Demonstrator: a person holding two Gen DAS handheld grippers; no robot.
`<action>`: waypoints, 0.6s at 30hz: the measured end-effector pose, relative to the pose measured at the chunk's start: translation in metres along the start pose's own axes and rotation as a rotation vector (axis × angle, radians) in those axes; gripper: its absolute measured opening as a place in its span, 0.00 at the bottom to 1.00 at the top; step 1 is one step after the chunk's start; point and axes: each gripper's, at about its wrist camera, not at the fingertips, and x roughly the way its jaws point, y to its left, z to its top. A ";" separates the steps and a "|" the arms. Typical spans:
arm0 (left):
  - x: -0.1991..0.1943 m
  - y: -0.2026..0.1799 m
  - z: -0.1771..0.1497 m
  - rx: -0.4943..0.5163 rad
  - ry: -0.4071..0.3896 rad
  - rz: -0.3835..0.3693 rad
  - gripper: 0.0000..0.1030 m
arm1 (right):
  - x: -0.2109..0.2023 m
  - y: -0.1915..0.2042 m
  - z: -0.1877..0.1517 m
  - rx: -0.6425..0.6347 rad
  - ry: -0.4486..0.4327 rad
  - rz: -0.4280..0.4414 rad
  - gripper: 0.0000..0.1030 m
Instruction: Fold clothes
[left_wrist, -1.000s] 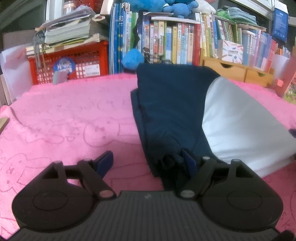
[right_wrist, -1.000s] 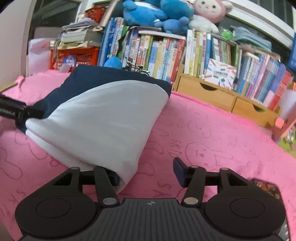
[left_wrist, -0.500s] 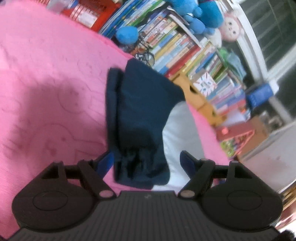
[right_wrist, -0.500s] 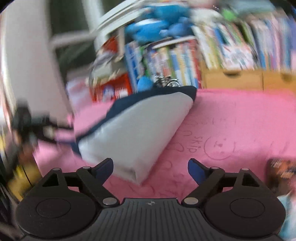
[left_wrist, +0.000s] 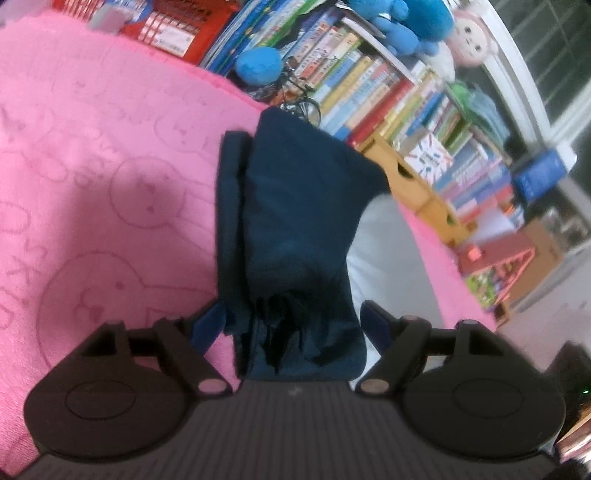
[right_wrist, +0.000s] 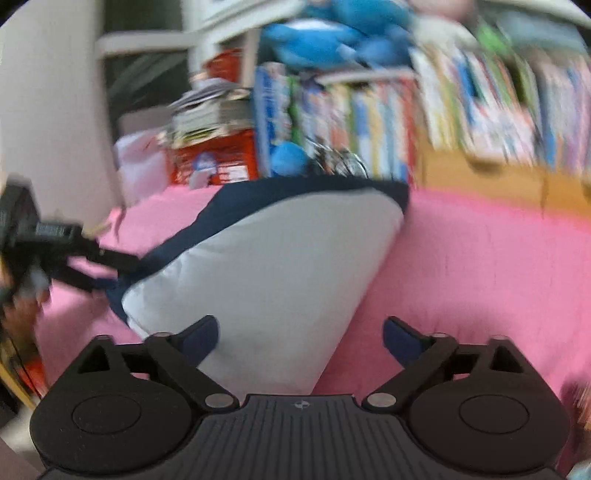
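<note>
A folded garment, navy on one side and white on the other, lies on the pink towel. My left gripper stands wide, with the garment's bunched navy end between its fingers; I see no squeeze on the cloth. In the right wrist view the same garment shows its white side, and the left gripper reaches its navy end from the left. My right gripper is opening wide; the white corner lies by its left finger, unpinched.
Along the towel's far edge stand rows of books, a red basket, a blue plush ball, a small bicycle model and a wooden drawer box. Bare pink towel stretches right of the garment.
The right jaws have spread off the white edge, which now lies loose on the towel. The left gripper has rolled and shifted, so the navy end sits between its fingers.
</note>
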 end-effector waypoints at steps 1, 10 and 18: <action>0.000 -0.002 -0.001 0.017 -0.003 0.010 0.78 | 0.001 0.001 0.000 -0.035 0.012 0.003 0.97; 0.004 -0.014 -0.005 0.076 -0.013 0.044 0.85 | 0.002 0.023 -0.025 -0.263 0.120 0.068 1.00; 0.006 -0.022 -0.012 0.118 -0.027 0.081 0.85 | 0.041 0.007 -0.012 -0.115 0.183 0.162 1.00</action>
